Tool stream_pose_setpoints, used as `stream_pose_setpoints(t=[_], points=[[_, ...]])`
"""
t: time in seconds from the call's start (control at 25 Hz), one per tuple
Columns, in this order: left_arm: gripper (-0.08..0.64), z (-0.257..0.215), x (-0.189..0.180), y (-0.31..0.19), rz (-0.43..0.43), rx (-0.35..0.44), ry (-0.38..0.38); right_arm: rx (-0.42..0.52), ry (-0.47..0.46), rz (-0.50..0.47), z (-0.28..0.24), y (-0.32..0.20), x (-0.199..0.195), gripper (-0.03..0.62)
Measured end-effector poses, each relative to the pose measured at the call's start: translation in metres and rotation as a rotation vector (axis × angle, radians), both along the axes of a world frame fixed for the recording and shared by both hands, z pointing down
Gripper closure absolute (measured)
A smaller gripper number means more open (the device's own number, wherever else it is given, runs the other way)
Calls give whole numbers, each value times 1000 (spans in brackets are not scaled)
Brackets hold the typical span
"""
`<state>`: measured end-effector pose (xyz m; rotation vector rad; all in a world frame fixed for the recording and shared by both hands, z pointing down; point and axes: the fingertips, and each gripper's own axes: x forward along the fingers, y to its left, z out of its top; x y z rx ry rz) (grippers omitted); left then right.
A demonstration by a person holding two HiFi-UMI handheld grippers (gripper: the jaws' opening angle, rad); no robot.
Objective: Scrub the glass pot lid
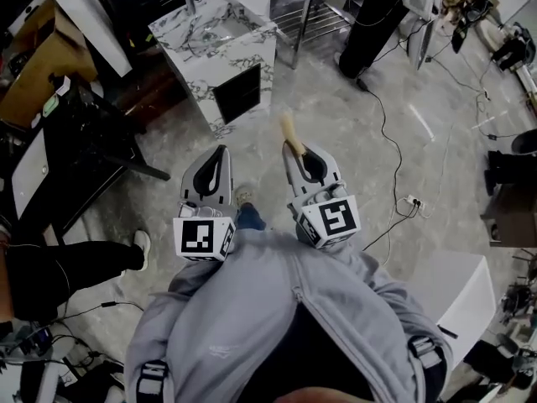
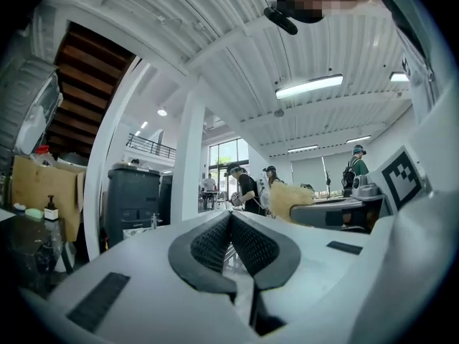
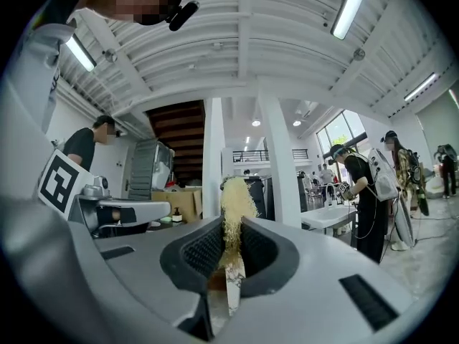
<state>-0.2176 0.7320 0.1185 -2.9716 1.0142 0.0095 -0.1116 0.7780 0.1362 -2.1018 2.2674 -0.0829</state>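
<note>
1. Seen from the head camera looking down, a person in a grey hooded top (image 1: 277,309) stands on a pale marbled floor (image 1: 361,133), holding both grippers level out in front at the centre of the frame.
2. The left gripper (image 1: 221,153) sits centre-left. Its own view shows its dark ribbed fingers (image 2: 209,245) pressed together with nothing between them.
3. The right gripper (image 1: 299,153) sits centre-right. Its fingers are clamped on a yellowish, fibrous scrubber (image 1: 289,132), which sticks out past the fingertips.
4. A marble-patterned sink unit (image 1: 252,53) with a tap stands in the upper centre of the head view, well apart from both grippers.
5. The glass pot lid does not appear in any view, so its place cannot be told.
6. Other people stand far off in the workshop behind, in both gripper views.
7. Progress, as a judgement: only the scrubbing tool is in hand. Finding the lid, steadying it, most likely with the empty left gripper, and all the scrubbing itself look yet to be done.
</note>
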Motion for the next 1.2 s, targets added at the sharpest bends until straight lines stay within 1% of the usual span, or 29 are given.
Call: stream_pose_setpoints(t=[0.12,0.28,0.48,0.6,0.72,0.88,1.04,1.2], points=[[546,-4,13,-65,23,-4,-3,-10,-6,13,-2,-63,9,540],[546,-8,31,-147,46,13,-17,-8,1,26,-4,-143,24,540],[546,-6,50,-219,78,15,-6,-14,-8,61,0,-214,44,540],[546,-1,57,-250,87,-2,-1,-23,-4,65,3,-245,50,540],[546,4,60,-270,87,-23,5,-31,-5,70,5,-267,57,540],[546,11,66,-297,75,-35,10,-29,-5,48,11,-299,65,540],[546,17,73,-325,43,-40,13,-10,-3,-9,9,-341,73,540],[546,21,87,-365,-22,-39,32,26,18,-83,4,-393,88,540]])
